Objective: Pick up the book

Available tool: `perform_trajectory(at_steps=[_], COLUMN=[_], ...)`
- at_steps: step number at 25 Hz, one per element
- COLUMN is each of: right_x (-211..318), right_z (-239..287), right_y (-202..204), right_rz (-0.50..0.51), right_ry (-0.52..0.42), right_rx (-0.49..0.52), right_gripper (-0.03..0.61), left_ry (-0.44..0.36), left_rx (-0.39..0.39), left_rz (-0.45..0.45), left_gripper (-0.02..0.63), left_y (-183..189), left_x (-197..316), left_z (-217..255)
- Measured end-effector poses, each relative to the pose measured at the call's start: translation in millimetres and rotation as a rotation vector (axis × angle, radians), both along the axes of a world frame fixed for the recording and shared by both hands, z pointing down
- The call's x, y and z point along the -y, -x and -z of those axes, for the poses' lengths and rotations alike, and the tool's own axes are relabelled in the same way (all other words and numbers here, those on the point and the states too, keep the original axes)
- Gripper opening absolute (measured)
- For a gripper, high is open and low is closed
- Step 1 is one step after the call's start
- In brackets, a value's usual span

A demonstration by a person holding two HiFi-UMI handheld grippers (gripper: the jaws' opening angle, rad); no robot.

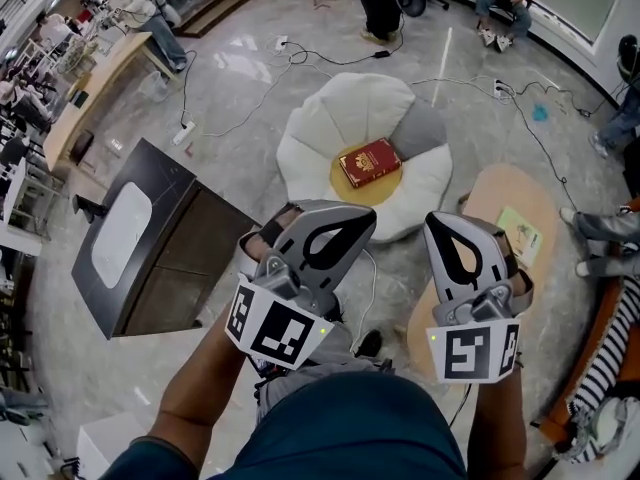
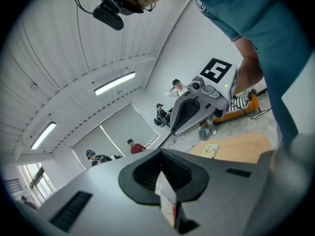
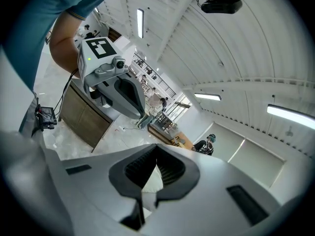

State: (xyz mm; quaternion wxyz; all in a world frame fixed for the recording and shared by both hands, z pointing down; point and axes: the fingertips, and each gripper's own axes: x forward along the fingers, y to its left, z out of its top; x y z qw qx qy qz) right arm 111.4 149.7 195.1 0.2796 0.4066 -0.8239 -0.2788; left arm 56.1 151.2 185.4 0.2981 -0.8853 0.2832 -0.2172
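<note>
A dark red hardback book [image 1: 370, 162] lies on the yellow centre of a white flower-shaped floor cushion [image 1: 330, 118], beyond the left gripper [image 1: 345, 223] and right gripper [image 1: 455, 230], whose jaws are pressed together on nothing. A dark cabinet [image 1: 190, 248] stands to the left and a wooden oval tabletop [image 1: 500, 193] to the right.

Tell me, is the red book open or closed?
Closed. The book lies flat on the cushion, on its yellow middle, with only its red cover showing.

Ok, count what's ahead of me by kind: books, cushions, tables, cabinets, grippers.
Books: 2, red book and booklet
Cushions: 1, flower cushion
Tables: 1, wooden table
Cabinets: 1, dark cabinet
Grippers: 2, left gripper and right gripper
Total: 7
</note>
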Motion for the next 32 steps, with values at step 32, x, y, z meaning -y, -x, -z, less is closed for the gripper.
perform_trajectory(at_steps=[32], right_x=[157], right_z=[-26], right_y=[77], right_rz=[-0.111], right_ry=[0.082], right_rx=[-0.061], right_gripper=[0.014], left_ry=[0.063], left_rx=[-0.061], left_rz=[-0.109], left_gripper=[0.004], left_y=[75], left_x=[156], left_z=[-28])
